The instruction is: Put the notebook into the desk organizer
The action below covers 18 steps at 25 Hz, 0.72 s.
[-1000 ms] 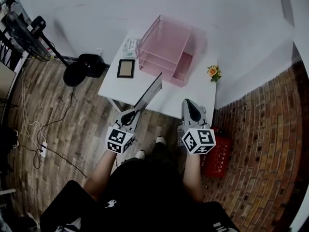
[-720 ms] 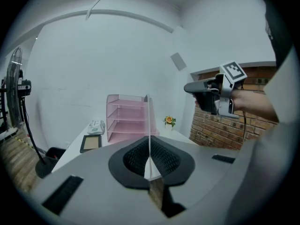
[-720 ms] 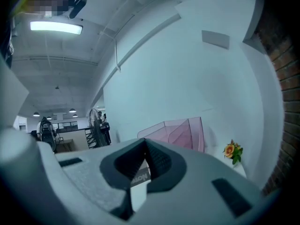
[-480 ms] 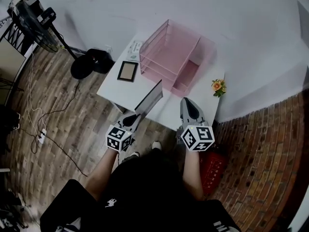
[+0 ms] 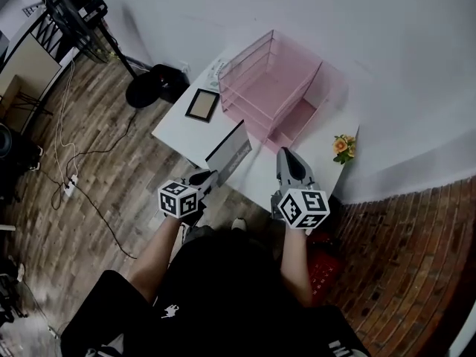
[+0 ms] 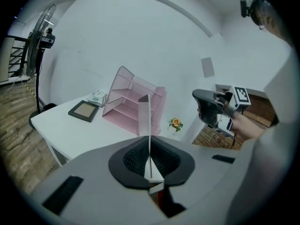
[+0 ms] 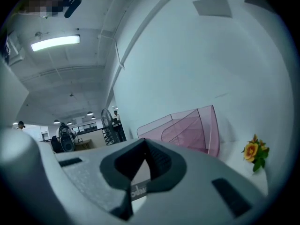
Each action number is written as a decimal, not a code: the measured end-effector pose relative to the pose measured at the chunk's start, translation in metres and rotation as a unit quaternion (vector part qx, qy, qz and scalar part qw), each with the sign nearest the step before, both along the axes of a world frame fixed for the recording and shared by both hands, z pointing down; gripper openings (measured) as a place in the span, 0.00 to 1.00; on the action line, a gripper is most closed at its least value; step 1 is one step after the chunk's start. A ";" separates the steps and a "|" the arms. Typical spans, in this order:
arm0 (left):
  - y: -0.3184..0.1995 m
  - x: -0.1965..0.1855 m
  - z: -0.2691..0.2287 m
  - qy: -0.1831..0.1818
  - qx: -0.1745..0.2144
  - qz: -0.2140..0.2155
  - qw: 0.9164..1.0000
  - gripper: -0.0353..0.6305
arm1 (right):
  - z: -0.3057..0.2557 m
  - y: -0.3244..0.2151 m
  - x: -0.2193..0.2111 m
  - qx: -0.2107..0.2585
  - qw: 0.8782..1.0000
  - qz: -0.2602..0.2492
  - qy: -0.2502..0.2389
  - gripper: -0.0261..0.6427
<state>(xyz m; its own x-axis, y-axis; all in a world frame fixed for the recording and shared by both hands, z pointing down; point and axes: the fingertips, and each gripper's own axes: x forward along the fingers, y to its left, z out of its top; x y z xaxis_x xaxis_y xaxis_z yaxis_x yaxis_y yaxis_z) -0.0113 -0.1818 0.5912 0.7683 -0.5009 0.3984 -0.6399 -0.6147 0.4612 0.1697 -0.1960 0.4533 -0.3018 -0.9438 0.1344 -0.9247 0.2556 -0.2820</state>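
The pink wire desk organizer (image 5: pixel 279 88) stands at the back of the white table (image 5: pixel 186 129), against the wall. My left gripper (image 5: pixel 210 175) is shut on the grey notebook (image 5: pixel 230 149), which stands on edge and slants up over the table's front edge toward the organizer. In the left gripper view the notebook (image 6: pixel 144 114) shows edge-on between the pads of the left gripper (image 6: pixel 150 142), in line with the organizer (image 6: pixel 131 104). My right gripper (image 5: pixel 286 156) hovers to the notebook's right, shut with nothing in it. In its own view the right gripper (image 7: pixel 144 144) points at the organizer (image 7: pixel 192 128).
A dark photo frame (image 5: pixel 201 104) and a small box (image 5: pixel 217 68) lie left of the organizer. A flower (image 5: pixel 343 147) sits at the table's right corner by the wall. A fan stand (image 5: pixel 141 91) and cables are on the wood floor to the left, and a red object (image 5: pixel 323 262) is by the brick floor.
Both grippers have moved forward toward the table. The left one has sunk and rolled with the notebook still held. The head view has swung, so the table sits more to the right.
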 end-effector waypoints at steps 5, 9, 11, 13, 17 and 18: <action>-0.013 0.002 0.005 0.026 -0.022 -0.041 0.999 0.07 | 0.023 -0.003 -0.001 -0.016 0.999 -0.028 -0.012 0.04; -0.021 -0.004 0.006 0.024 -0.026 -0.061 0.998 0.07 | 0.037 -0.005 -0.008 -0.033 0.998 -0.049 -0.015 0.04; -0.026 -0.006 0.007 0.024 -0.028 -0.066 0.997 0.07 | 0.041 -0.006 -0.013 -0.038 0.997 -0.058 -0.015 0.04; -0.030 -0.007 0.009 0.033 -0.037 -0.071 0.996 0.07 | 0.044 -0.005 -0.017 -0.043 0.997 -0.064 -0.016 0.04; -0.038 -0.005 0.014 0.069 -0.066 -0.073 0.993 0.07 | 0.049 -0.006 -0.014 -0.049 0.997 -0.061 -0.014 0.04; -0.041 -0.004 0.013 0.085 -0.074 -0.074 0.991 0.07 | 0.049 -0.007 -0.013 -0.049 0.997 -0.058 -0.014 0.04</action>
